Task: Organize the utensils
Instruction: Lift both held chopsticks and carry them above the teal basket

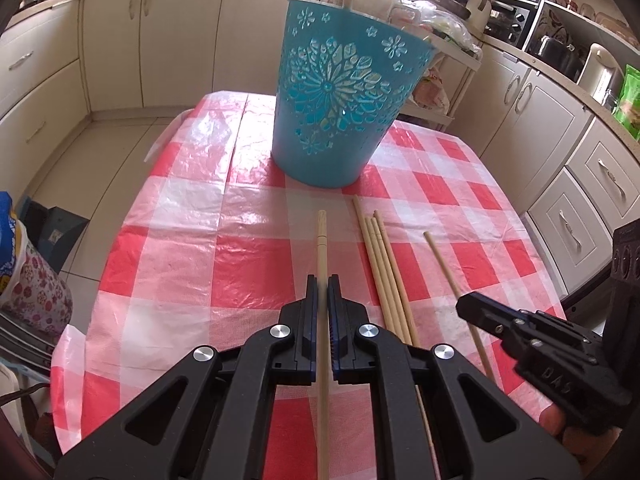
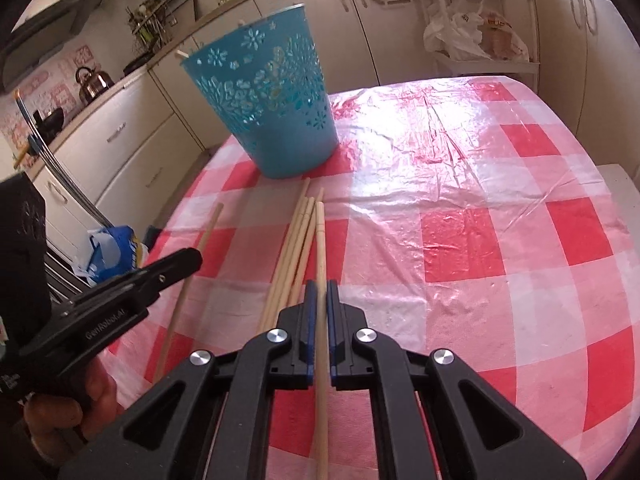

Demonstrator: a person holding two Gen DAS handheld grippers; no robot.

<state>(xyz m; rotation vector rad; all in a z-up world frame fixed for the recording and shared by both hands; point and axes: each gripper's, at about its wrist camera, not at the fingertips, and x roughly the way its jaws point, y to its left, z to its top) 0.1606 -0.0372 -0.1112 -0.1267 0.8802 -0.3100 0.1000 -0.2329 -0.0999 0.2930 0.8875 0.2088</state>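
A turquoise cut-out basket (image 1: 332, 112) (image 2: 272, 100) stands at the far side of the red-checked tablecloth (image 1: 192, 248) (image 2: 480, 200), with stick tips (image 2: 180, 54) poking above its rim. My left gripper (image 1: 322, 280) (image 2: 192, 258) is shut on one wooden chopstick (image 1: 322, 240) (image 2: 204, 240) that points toward the basket. My right gripper (image 2: 322, 284) (image 1: 466, 308) is shut on another chopstick (image 2: 320, 232) (image 1: 444, 264). Between the two grippers, a loose bundle of several chopsticks (image 1: 380, 264) (image 2: 294, 240) lies on the cloth. I cannot tell whether the held sticks are off the table.
Cream kitchen cabinets (image 1: 112, 48) (image 2: 132, 148) ring the table. A white rack with plastic bags (image 2: 472, 36) stands beyond the far edge. A blue bag (image 2: 114, 248) and a patterned bag (image 1: 32, 292) sit off the table's left side. A kettle (image 2: 94, 80) is on the counter.
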